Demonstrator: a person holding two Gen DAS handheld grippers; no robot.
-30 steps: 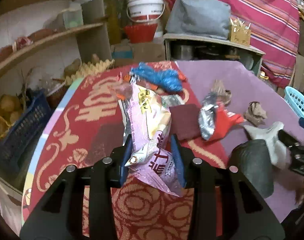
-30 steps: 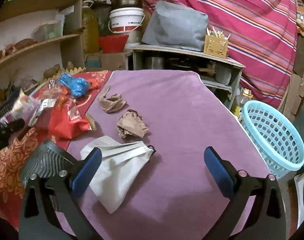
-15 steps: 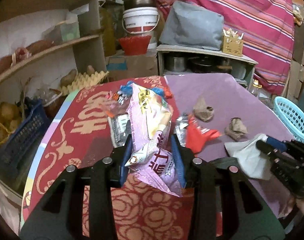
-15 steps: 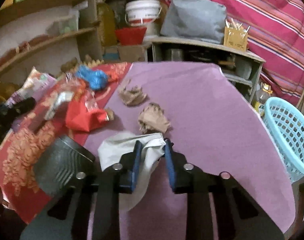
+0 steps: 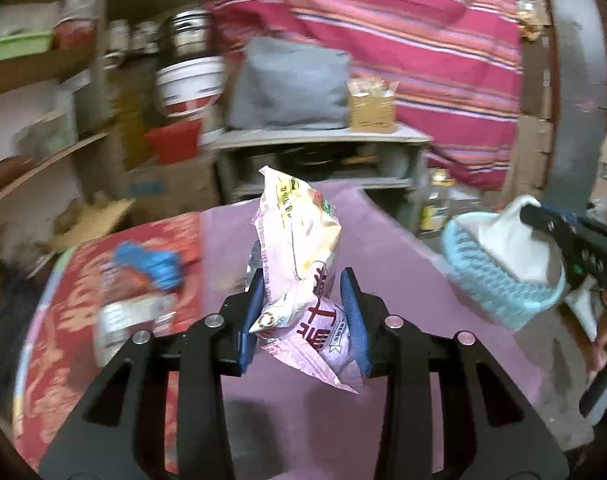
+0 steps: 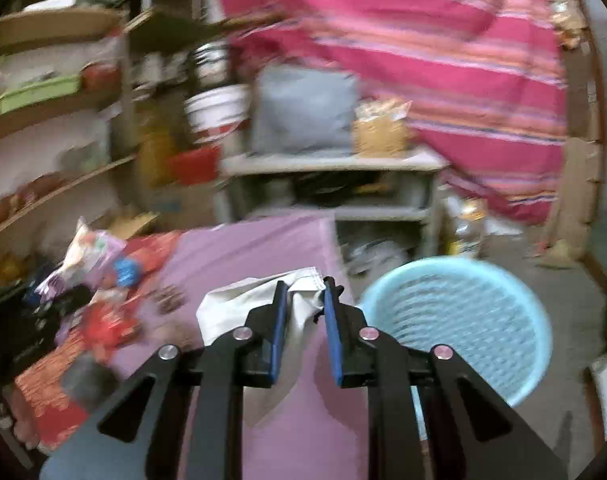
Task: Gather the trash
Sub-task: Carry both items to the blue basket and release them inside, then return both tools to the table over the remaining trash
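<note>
Both tongs are pinching trash and held up off the bench. My left tongs (image 5: 303, 312) grip a pink and cream snack wrapper (image 5: 299, 256) between their blue pads (image 5: 254, 312); the wrapper stands upright out of the jaws, its crumpled lower end hanging below them. My right tongs (image 6: 303, 320) are pressed together on a white cloth face mask (image 6: 247, 304), its pleated edge bunched between the blue pads (image 6: 279, 332) and the rest drooping to the left and below. From the left camera the right tongs (image 5: 543, 220) show at the right edge, with the mask (image 5: 511, 240) hanging over a light blue plastic basket (image 5: 499, 284). From the right camera the basket (image 6: 463, 312) sits on the floor just right of the bench, beside my right tongs, and the left tongs (image 6: 59, 300) with the wrapper (image 6: 87, 256) show at the far left, blurred.

The bench (image 5: 383, 256) carries a purple cover, with a red patterned cloth (image 5: 63, 320) over its left part. More trash lies on that red cloth: a crumpled blue bag (image 5: 151, 262) and a silvery wrapper (image 5: 131, 320), both blurred. Behind the bench stands a low grey shelf unit (image 5: 323, 144) with a grey cushion (image 5: 287, 84) and a small box (image 5: 371, 104) on top, a white bucket (image 5: 189, 84) to its left, and a pink striped fabric (image 5: 403, 28) hanging above.
</note>
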